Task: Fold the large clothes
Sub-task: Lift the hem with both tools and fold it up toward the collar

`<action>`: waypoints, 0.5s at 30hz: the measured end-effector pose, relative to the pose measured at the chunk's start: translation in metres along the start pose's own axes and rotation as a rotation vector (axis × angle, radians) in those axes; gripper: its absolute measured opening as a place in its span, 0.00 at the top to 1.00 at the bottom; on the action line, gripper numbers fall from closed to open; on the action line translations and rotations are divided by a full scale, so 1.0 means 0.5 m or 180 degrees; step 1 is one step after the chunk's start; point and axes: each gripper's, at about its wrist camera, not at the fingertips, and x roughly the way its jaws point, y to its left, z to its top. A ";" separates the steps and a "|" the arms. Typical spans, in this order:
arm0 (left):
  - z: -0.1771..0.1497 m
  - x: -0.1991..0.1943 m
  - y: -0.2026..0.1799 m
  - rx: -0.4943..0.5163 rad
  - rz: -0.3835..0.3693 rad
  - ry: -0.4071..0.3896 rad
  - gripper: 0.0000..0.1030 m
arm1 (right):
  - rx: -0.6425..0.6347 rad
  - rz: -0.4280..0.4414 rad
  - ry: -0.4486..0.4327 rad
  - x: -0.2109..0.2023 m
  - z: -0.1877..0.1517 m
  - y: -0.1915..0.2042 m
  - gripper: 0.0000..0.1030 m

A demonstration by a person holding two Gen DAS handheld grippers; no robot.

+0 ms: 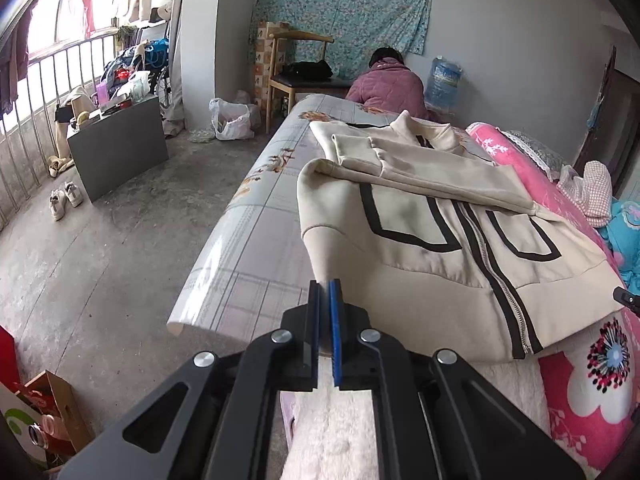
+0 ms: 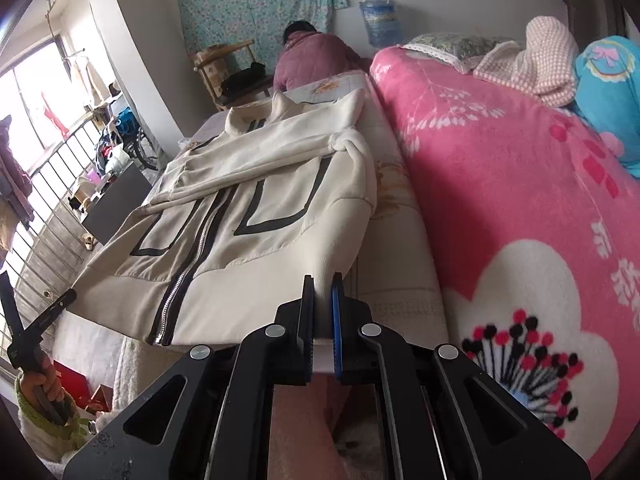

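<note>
1. Left wrist view: jacket (image 1: 460, 216), cream with black stripes and a zip, lies front-up on the bed (image 1: 248, 216), both sleeves folded across its chest.
2. Left gripper (image 1: 325, 292) is clamped on the jacket's near left hem corner; cream cloth runs between the two pads and is drawn up off the sheet.
3. Pink blanket (image 1: 592, 364) lies just beside the jacket on the right, and a person in a pink coat (image 1: 384, 88) bends at the far end of the bed.
4. Floor to the left holds a grey box (image 1: 120, 160), shoes (image 1: 66, 198) and a white bag (image 1: 230, 120).
5. Right wrist view: jacket (image 2: 240, 208) stretches away on the bed (image 2: 400, 280), collar at the far end.
6. Right gripper (image 2: 323, 284) is pinched shut on the near right hem corner, cloth showing between its pads.
7. Blanket (image 2: 500, 184) rises along the right, touching the bed's edge.
8. At lower left, a hand (image 2: 46, 380) in a green cuff holds the other gripper's handle.
</note>
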 end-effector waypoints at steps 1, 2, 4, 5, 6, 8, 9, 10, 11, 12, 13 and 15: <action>-0.010 -0.012 0.008 -0.0023 -0.0021 0.0035 0.96 | 0.0043 0.0022 0.0032 -0.012 -0.012 -0.002 0.95; -0.022 -0.024 0.019 -0.0068 -0.0047 0.0078 0.96 | 0.0089 0.0047 0.0071 -0.022 -0.026 -0.005 0.95; -0.047 -0.030 0.034 -0.0144 -0.0084 0.0202 0.96 | 0.0202 0.0085 0.0199 -0.023 -0.053 -0.012 0.95; -0.061 -0.026 0.038 -0.0152 -0.0111 0.0273 0.96 | 0.0263 0.0096 0.0282 -0.017 -0.067 -0.016 0.95; -0.072 -0.019 0.039 -0.0139 -0.0140 0.0316 0.96 | 0.0312 0.0093 0.0369 -0.006 -0.080 -0.020 0.94; -0.082 -0.008 0.038 -0.0128 -0.0151 0.0355 0.96 | 0.0391 0.0040 0.0466 0.013 -0.092 -0.028 0.94; -0.078 -0.006 0.039 -0.0151 -0.0195 0.0340 0.96 | 0.0447 0.0051 0.0476 0.018 -0.090 -0.031 0.94; -0.070 -0.010 0.040 -0.0179 -0.0254 0.0303 0.96 | 0.0496 0.0119 0.0444 0.015 -0.081 -0.031 0.95; -0.057 -0.015 0.042 -0.0212 -0.0338 0.0236 0.96 | 0.0529 0.0203 0.0393 0.011 -0.069 -0.030 0.95; -0.042 -0.021 0.044 -0.0239 -0.0407 0.0160 0.96 | 0.0534 0.0268 0.0327 0.005 -0.055 -0.028 0.95; -0.029 -0.024 0.045 -0.0259 -0.0442 0.0100 0.96 | 0.0511 0.0297 0.0249 -0.001 -0.039 -0.025 0.95; 0.006 -0.017 0.051 -0.0326 -0.0489 0.0003 0.96 | 0.0489 0.0309 0.0129 -0.004 -0.008 -0.024 0.95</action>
